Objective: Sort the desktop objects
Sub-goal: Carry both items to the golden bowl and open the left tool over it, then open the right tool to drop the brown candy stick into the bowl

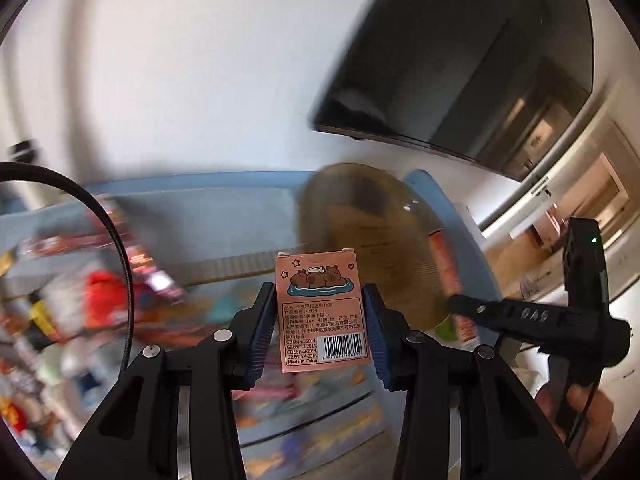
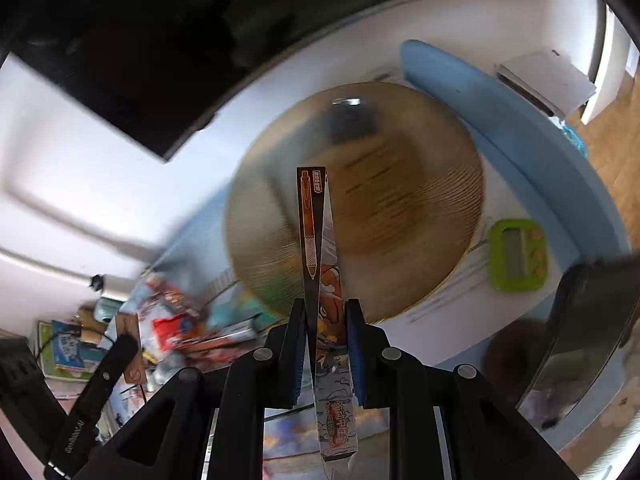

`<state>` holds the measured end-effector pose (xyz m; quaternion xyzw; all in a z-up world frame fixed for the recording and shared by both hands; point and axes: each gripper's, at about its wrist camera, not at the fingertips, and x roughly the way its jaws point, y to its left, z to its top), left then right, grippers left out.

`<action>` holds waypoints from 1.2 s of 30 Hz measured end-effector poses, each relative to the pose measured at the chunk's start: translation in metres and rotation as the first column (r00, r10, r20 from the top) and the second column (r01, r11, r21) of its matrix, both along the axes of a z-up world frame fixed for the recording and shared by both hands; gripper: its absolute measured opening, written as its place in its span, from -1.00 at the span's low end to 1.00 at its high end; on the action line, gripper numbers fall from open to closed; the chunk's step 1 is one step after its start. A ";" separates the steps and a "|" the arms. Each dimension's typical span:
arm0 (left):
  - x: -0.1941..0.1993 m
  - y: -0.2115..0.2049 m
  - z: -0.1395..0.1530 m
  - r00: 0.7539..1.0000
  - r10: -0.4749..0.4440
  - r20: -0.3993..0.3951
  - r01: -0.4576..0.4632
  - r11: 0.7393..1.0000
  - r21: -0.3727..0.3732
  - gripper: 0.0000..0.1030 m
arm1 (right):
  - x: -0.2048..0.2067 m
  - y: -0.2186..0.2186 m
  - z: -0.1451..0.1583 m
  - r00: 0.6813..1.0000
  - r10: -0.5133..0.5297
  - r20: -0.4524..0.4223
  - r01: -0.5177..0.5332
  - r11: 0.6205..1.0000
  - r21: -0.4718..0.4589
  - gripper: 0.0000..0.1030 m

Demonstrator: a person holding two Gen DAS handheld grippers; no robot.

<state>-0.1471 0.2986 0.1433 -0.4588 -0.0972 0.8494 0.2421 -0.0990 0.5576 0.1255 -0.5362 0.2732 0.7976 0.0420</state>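
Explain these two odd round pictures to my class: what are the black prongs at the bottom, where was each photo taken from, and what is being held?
There is no robot: a person holds a two-finger gripper in each hand, each with a wide-angle camera looking along its fingers. In the left camera's view, the left gripper clamps a small pink card box printed with cartoon animals and a barcode. In the right camera's view, the right gripper pinches a long, thin pen package. Below lie a round woven tray, a green timer and a blurred pile of packets on a blue mat.
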 end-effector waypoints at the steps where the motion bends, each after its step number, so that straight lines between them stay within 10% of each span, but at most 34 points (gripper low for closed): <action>1: -0.007 0.012 -0.001 1.000 -0.013 0.002 0.013 1.000 0.002 -0.23 | -0.005 0.005 -0.003 1.000 0.004 0.015 -0.004 1.000 0.005 -0.64; 7: -0.047 0.070 -0.016 0.998 -0.041 0.047 0.042 0.999 -0.017 -0.11 | -0.022 0.032 -0.016 0.999 0.025 0.026 -0.025 1.000 0.005 -0.59; 10: -0.059 0.079 -0.018 0.997 -0.047 0.064 0.047 0.999 0.002 -0.08 | -0.029 0.041 -0.015 1.000 0.013 0.000 -0.013 1.000 0.016 -0.10; 17: -0.053 0.064 -0.018 0.995 -0.018 0.100 0.015 0.999 0.033 -0.08 | -0.036 0.045 -0.007 0.999 0.035 -0.040 -0.035 0.999 0.016 -0.09; 28: 0.022 -0.046 0.002 0.979 0.182 0.096 -0.188 0.981 0.057 -0.08 | 0.006 -0.046 0.008 0.954 0.290 -0.074 -0.281 0.953 0.112 -0.09; 36: 0.095 -0.184 -0.008 0.891 0.436 0.124 -0.434 0.900 -0.043 -0.08 | 0.060 -0.133 -0.033 0.851 0.525 0.021 -0.524 0.845 0.107 -0.07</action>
